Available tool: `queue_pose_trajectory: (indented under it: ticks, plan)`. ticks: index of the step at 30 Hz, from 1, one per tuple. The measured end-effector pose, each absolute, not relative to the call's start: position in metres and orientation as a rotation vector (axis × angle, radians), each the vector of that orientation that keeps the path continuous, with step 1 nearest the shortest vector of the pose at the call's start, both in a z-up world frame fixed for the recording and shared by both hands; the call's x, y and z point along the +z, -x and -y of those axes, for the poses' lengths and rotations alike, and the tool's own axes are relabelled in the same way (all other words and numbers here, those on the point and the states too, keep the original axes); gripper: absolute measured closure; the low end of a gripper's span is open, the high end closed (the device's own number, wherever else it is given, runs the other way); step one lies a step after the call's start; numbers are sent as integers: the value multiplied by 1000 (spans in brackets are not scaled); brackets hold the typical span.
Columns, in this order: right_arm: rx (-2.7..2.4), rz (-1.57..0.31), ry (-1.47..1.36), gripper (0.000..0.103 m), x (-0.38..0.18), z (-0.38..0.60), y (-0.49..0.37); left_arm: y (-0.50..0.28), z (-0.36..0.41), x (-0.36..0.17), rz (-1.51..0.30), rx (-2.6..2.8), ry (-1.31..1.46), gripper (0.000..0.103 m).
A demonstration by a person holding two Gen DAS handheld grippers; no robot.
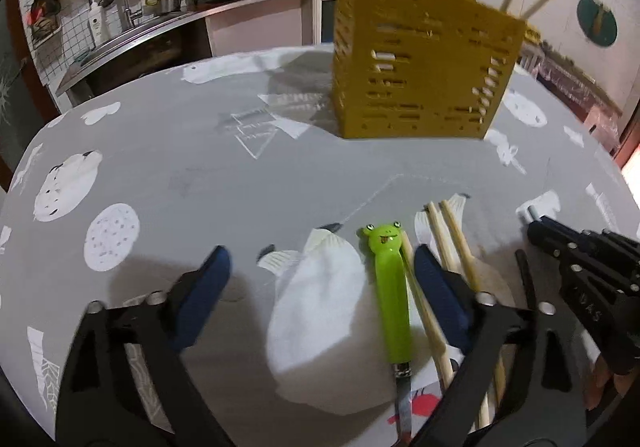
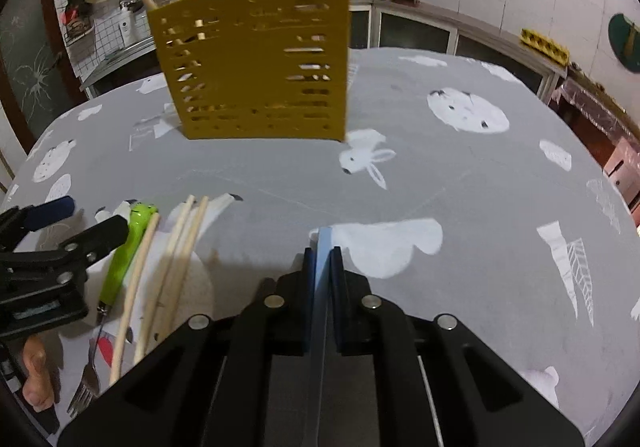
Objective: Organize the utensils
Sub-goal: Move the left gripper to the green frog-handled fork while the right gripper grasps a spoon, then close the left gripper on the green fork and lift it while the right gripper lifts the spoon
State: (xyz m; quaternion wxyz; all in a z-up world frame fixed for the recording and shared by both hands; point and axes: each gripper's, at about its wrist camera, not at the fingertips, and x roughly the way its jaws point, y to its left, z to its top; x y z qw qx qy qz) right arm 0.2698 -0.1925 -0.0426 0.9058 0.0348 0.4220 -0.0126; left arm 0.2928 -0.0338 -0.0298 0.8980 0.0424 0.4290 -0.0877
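Fork (image 1: 394, 299) with the frog handle lies near, between the wide-open, empty left gripper (image 1: 320, 279) fingers, chopsticks (image 1: 452, 243) just right. Pick-up seems in hand; closing on the handle comes next. Right view: right gripper (image 2: 322, 267) closed, seemingly empty; yellow holder (image 2: 256, 63) far.

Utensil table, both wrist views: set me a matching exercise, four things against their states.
Things:
1. left gripper
2. right gripper
3. frog-handled fork
4. yellow utensil holder

States:
A. stands upright with chopsticks in it
B. shut on a thin light-blue handle
C. open, low over the table
D. lies flat beside loose chopsticks

Pairs: 1-C, 2-B, 3-D, 4-A
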Motion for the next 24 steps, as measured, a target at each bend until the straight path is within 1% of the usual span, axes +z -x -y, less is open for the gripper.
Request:
queue_pose_trajectory:
  ticks: [1,4,7,9,11,12,19,22,23,24]
  plan:
    - [-26,-872,-71,95,-43,194,-269,-294,36,-34,-911,-194,-89,26]
    - [-33,-876,-87,95,-44,199,-269,-296,38,-38,-927,-202,-76,29]
    - [-36,-891,-110,95,-45,202,-271,-297,39,-39,-942,-214,-72,38]
    - [-38,-894,-111,94,-45,202,-270,-296,38,-38,-946,-222,-70,48]
    - [-36,-899,-115,94,-45,203,-270,-297,35,-37,-954,-236,-61,55]
    - [-36,-903,-122,94,-45,204,-270,-298,33,-37,-957,-238,-58,57]
    - [-33,-925,-132,94,-45,207,-276,-309,45,-39,-969,-213,-98,59]
    - [-34,-942,-116,94,-45,206,-281,-312,51,-39,-979,-207,-110,65]
    - [-34,-949,-114,94,-45,206,-282,-312,53,-38,-980,-216,-117,71]
    - [-34,-956,-115,94,-45,206,-283,-312,54,-38,-981,-225,-128,74]
